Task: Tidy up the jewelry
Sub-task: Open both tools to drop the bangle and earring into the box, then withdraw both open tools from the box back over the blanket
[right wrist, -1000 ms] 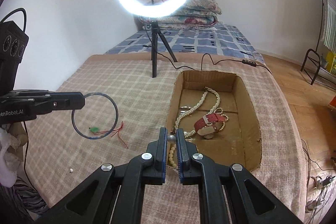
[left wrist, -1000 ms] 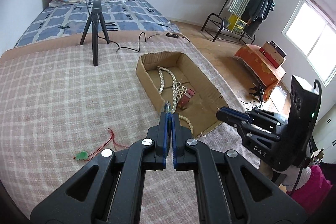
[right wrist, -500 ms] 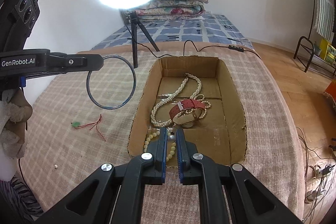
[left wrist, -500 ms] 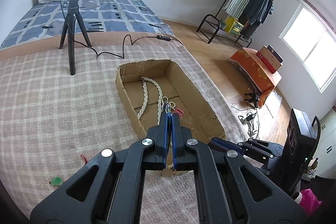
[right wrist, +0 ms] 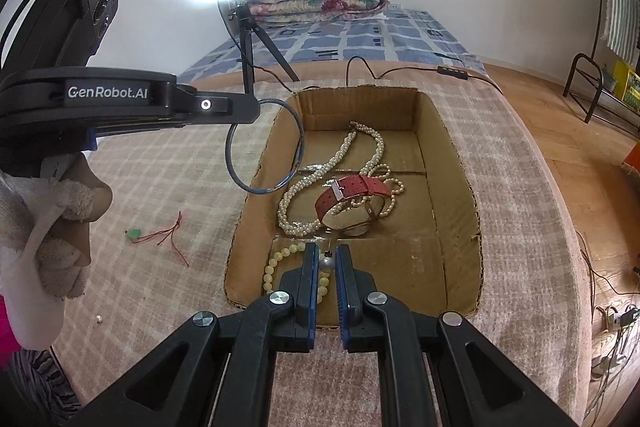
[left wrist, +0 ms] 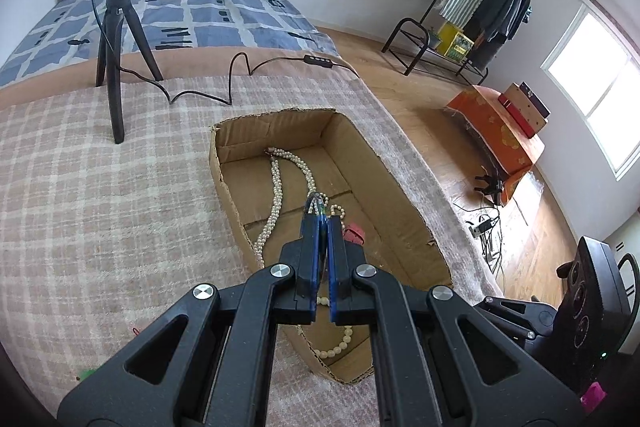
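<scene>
— Left gripper (right wrist: 256, 109)? Clamped on thin blue metal bangle (right wrist: 262, 146), now over brown cardboard box (right wrist: 456, 147) edge, off checked blanket (right wrist: 160, 163).
— Right gripper (right wrist: 328, 261)? Pinching small silver bead pendant (right wrist: 327, 264), lower inside box.

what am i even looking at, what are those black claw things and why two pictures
Each black claw is a hand-held gripper a person carries, with a camera looking along its fingers. One picture looks along the left hand-held gripper, the other along the right hand-held gripper. Both hang over a cardboard box on a checked blanket. The box holds a pearl necklace, a red watch and a cream bead bracelet. The left one pinches a thin bangle; the right one is shut on a small silver bead. A red string with a green charm lies outside.
</scene>
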{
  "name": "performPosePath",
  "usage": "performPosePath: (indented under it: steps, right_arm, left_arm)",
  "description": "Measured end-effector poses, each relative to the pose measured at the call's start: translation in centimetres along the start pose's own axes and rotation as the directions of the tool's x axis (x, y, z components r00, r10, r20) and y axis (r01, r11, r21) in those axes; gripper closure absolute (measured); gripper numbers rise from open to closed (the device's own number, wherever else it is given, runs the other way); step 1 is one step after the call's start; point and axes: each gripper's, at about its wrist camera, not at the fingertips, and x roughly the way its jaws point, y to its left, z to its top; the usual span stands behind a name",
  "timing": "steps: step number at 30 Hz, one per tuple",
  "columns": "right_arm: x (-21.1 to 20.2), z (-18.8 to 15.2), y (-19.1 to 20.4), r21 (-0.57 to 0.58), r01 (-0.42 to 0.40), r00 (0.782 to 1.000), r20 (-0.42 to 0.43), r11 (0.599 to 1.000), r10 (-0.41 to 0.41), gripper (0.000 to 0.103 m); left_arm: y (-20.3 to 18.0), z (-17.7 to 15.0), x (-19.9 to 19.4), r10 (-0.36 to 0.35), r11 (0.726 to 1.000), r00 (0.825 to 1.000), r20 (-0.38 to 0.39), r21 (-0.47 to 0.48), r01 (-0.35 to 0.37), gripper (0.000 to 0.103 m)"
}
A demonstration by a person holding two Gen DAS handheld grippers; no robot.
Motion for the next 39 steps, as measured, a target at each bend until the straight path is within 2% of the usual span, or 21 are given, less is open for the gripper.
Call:
performPosePath:
  steps: [3,5,6,7,8,9,10,11,12,14,19,30,39]
  right_arm:
    - [0.3,0.0,0.1,0.000,-0.002,1.000,-0.004,1.000,0.002,0.096]
    - [0.3,0.0,0.2,-0.006,-0.011,1.000,-0.007,1.000,0.011,0.091]
    - [0.3,0.0,0.2,-0.010,-0.010,1.000,-0.006,1.000,0.009,0.078]
    - [0.3,0.0,0.4,-0.016,-0.004,1.000,0.000,1.000,0.004,0.070]
    - [0.2,-0.1,0.5,-0.022,0.002,1.000,0.001,1.000,-0.002,0.066]
    - [0.2,-0.1,0.6,-0.027,0.009,1.000,0.002,1.000,-0.009,0.053]
    - [0.1,-0.2,0.7,-0.032,0.021,1.000,0.007,0.999,-0.020,0.030]
    - [-0.1,-0.2,0.8,-0.038,0.039,0.999,0.022,0.999,-0.038,0.021]
    - [-0.4,-0.3,1.0,-0.044,0.048,0.998,0.042,0.998,-0.046,0.013]
    - [-0.6,-0.2,1.2,-0.057,0.049,0.998,0.052,0.997,-0.046,0.014]
    - [-0.9,-0.2,1.9,-0.080,0.085,0.995,0.066,0.993,-0.080,0.003]
    - [-1.5,0.0,2.9,-0.099,0.091,0.994,0.074,0.991,-0.084,0.003]
    - [-2.5,0.1,3.7,-0.098,0.088,0.992,0.103,0.991,-0.078,0.003]
  left_arm:
    - [-0.1,0.1,0.3,-0.001,1.000,1.000,0.005,0.004,0.001,0.102]
    - [-0.3,0.2,0.4,0.005,1.000,1.000,0.006,0.015,-0.005,0.102]
    - [-0.4,0.2,0.4,0.010,1.000,1.000,0.006,0.019,-0.010,0.101]
    - [-0.4,0.2,0.4,0.016,1.000,1.000,0.004,0.022,-0.016,0.099]
    - [-0.5,0.2,0.4,0.017,1.000,1.000,0.004,0.024,-0.017,0.085]
    - [-0.5,0.2,0.3,0.015,1.000,1.000,0.009,0.024,-0.016,0.066]
    - [-0.6,0.3,0.1,0.017,1.000,1.000,0.017,0.022,-0.018,0.058]
    - [-0.6,0.3,0.0,0.025,0.999,0.999,0.024,0.019,-0.026,0.051]
    - [-0.6,0.3,-0.1,0.030,0.999,0.999,0.028,0.017,-0.030,0.050]
    - [-0.6,0.3,-0.3,0.029,0.999,0.999,0.029,0.016,-0.029,0.050]
    - [-0.6,0.2,-0.9,0.039,0.999,0.999,0.029,0.018,-0.039,0.045]
    - [0.7,0.0,-3.8,0.061,0.998,0.997,0.047,0.004,-0.061,0.043]
    - [2.7,-0.3,-8.4,0.084,0.996,0.991,0.101,-0.016,-0.083,0.043]
